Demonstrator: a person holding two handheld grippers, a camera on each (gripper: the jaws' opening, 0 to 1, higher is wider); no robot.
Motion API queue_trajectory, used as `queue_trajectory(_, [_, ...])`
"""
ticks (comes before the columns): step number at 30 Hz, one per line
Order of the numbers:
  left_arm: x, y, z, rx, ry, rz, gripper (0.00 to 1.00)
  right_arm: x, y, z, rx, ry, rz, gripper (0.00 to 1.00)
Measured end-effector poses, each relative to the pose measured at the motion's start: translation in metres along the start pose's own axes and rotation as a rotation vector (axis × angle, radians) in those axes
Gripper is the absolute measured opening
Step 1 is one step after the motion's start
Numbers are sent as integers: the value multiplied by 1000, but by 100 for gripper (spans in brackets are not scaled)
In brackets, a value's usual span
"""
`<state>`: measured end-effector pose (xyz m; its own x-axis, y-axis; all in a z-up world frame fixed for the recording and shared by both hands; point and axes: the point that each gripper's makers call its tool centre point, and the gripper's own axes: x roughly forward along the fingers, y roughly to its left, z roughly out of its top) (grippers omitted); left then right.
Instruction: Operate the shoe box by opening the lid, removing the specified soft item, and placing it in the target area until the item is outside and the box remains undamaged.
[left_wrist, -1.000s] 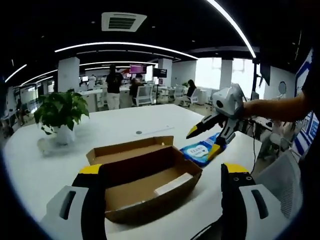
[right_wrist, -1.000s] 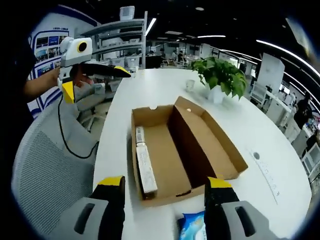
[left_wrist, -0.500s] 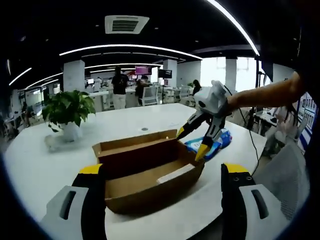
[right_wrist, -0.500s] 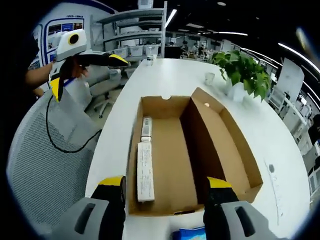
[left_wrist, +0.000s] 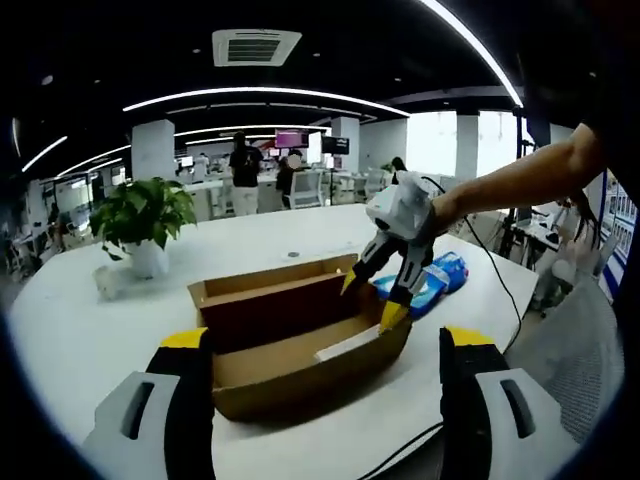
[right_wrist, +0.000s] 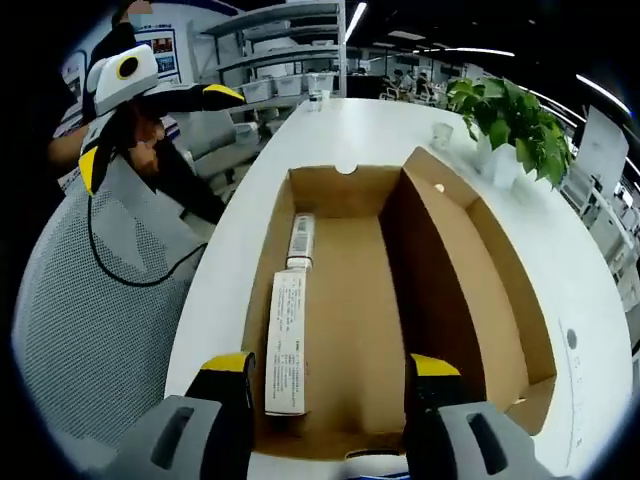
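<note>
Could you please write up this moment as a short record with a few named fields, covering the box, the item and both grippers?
shoe box: lid open, on the white table
box contents: white label strips along one inner wall, otherwise bare cardboard
soft item: blue packet on the table, outside the box
right gripper: open, tips at the box's end wall
left gripper: open, held off the table edge over the mesh chair
potted plant: on the table beyond the box

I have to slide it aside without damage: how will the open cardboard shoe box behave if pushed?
The shoe box looks nearly empty, so probably light and easy to slide on the smooth table. Its thin walls and raised lid may flex or crease.
</note>
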<state>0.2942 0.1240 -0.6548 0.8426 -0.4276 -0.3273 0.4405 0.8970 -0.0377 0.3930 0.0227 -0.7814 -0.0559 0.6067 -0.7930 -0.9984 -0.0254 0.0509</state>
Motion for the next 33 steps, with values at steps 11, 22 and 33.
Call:
queue_trajectory(11, [-1, 9, 5, -19, -50, 48, 95, 17, 4, -2, -13, 24, 24, 50])
queue_trajectory(22, [1, 10, 0, -27, -42, 43, 96, 19, 7, -3, -105, 55, 1, 40])
queue_trajectory(33, [1, 11, -2, -30, -40, 43, 96, 25, 17, -3, -170, 75, 5, 15])
